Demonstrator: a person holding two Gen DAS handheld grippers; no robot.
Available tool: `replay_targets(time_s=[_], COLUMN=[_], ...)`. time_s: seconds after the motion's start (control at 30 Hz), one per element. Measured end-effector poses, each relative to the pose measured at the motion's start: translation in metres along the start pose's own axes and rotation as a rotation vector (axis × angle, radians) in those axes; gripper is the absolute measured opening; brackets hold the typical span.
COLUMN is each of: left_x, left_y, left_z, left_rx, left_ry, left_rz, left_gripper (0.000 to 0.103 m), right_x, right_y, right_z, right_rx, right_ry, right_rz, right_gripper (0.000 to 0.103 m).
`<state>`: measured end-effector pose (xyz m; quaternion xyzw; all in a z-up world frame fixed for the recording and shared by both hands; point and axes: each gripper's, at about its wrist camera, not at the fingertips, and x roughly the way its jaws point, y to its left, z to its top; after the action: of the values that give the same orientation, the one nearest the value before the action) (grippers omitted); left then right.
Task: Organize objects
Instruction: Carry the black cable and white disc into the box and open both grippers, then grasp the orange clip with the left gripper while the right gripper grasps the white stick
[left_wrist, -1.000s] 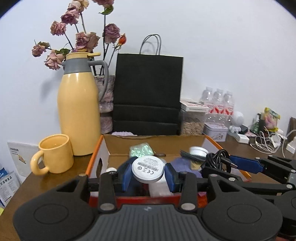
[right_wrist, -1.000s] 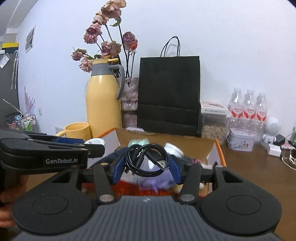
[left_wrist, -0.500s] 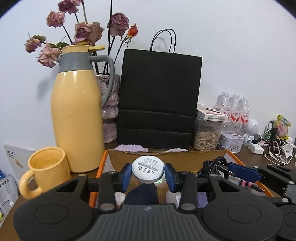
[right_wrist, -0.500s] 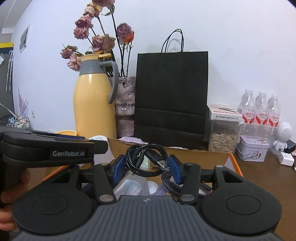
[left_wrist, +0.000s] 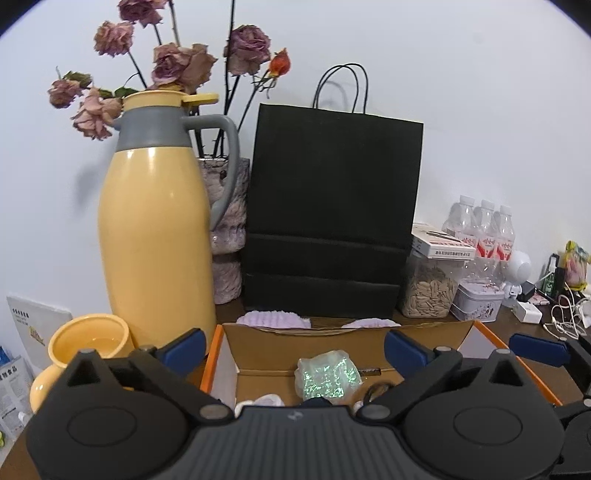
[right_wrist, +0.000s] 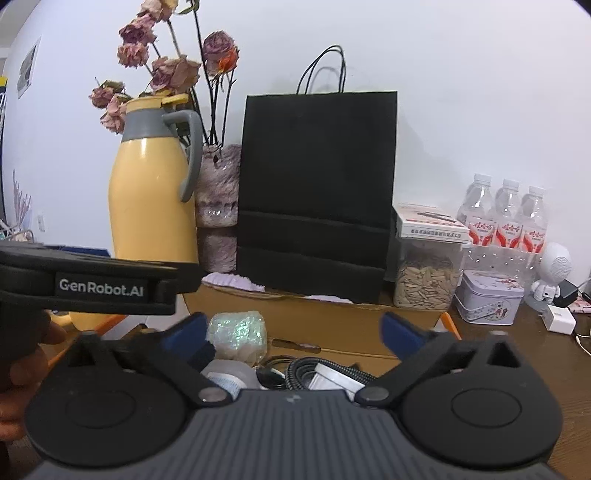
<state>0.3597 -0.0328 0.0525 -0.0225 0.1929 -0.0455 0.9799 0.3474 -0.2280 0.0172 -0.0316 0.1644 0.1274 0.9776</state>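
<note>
Left wrist view: left gripper (left_wrist: 295, 345) spread wide, just opened, nothing between jaws, above cardboard box (left_wrist: 332, 341) at lower centre; iridescent packet (left_wrist: 327, 378) inside.

Right wrist view: right gripper (right_wrist: 293, 332) likewise just opened, empty; black coiled cable (right_wrist: 295, 371) lying flat in box, lower centre, no clear long axis.

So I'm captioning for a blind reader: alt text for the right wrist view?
The right gripper, jaws wide and empty, hangs over an open cardboard box of cables and small items. Behind stand a yellow thermos and black paper bag.
</note>
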Motion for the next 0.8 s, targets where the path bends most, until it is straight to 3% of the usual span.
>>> replay_targets(time_s=[0.8], left_x=[-0.075], left_y=[0.004], left_z=[-0.02], left_rx=[0.006], left_ry=[-0.027], left_rz=[0.033], left_gripper=[0.103], right_x=[-0.064], right_y=[0.027], right_z=[-0.021], right_rx=[-0.018], right_ry=[-0.035], right_rz=[-0.03], right_gripper=[0.103])
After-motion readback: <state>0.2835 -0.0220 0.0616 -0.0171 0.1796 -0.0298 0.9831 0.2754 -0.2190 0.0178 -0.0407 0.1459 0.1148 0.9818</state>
